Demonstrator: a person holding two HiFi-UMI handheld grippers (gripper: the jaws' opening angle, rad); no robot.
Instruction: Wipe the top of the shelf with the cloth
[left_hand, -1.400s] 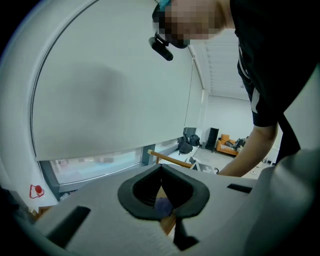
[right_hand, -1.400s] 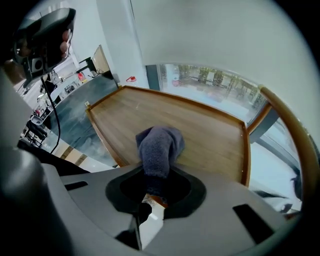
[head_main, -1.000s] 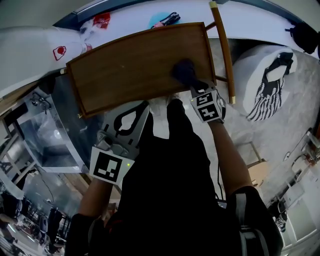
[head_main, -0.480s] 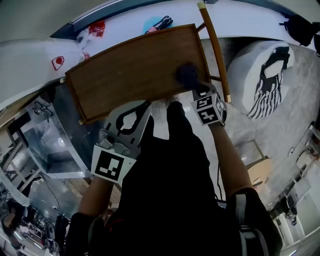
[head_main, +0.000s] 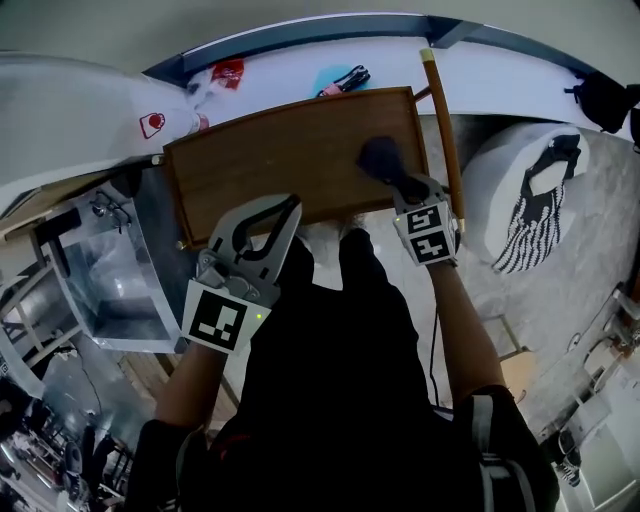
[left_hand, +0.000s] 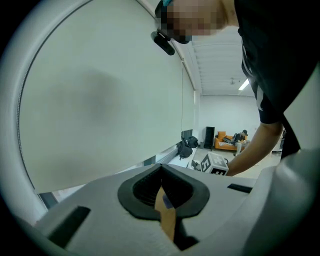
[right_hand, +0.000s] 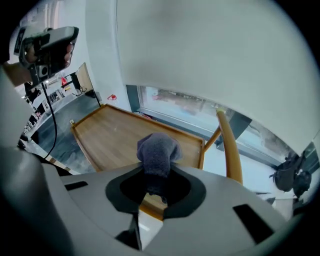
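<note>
Starting closest in, the person (head_main: 340, 380) in dark clothing stands right against the shelf (head_main: 270, 160), with one arm out on each side. The left gripper (head_main: 290, 208) is raised at the shelf's near rim, a little left of the middle. Its jaws are pressed together with nothing between them, and its tips point up towards the pale wall. The right gripper (head_main: 397, 183) reaches over the near rim at the shelf's right end. Its jaws are clamped on a dark grey-blue cloth (head_main: 380, 158), which is bunched into a lump. The cloth rests on the wooden top near the right-hand rim.

The shelf top is a brown board with a low raised edge all round. A wooden rail (head_main: 445, 120) runs just beside its right end. Beyond the far rim lies a white ledge (head_main: 270, 70) holding a red-printed packet (head_main: 228, 72) and a teal item (head_main: 335, 78). Off to the right, black-and-white striped fabric (head_main: 530, 200) lies on a pale rounded cushion.
</note>
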